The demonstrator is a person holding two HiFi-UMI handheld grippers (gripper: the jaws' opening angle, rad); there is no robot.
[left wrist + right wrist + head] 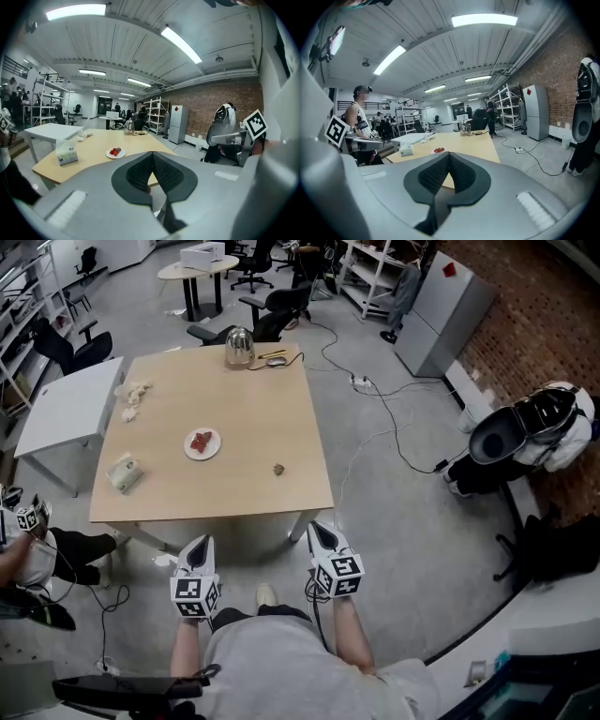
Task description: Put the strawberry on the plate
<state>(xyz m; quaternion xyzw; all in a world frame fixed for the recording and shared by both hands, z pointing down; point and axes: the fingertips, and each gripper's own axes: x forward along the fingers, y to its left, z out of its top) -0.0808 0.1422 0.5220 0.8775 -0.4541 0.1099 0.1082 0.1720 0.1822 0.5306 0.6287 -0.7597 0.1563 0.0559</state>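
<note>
Both the left gripper (202,543) and the right gripper (318,530) are held with jaws pressed together and empty, short of the wooden table (244,418). Left of its centre the strawberry (201,440) is seen lying on the white plate (203,455), so placing is judged finished; any further pick calls for opened jaws. At right, cables (375,390) are strewn over the grey floor (412,521).

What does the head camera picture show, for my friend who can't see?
A white plate of red strawberries sits on a wooden table, with a tissue box, a kettle and a small brown lump. The left gripper and right gripper, both shut, are short of its near edge.
</note>
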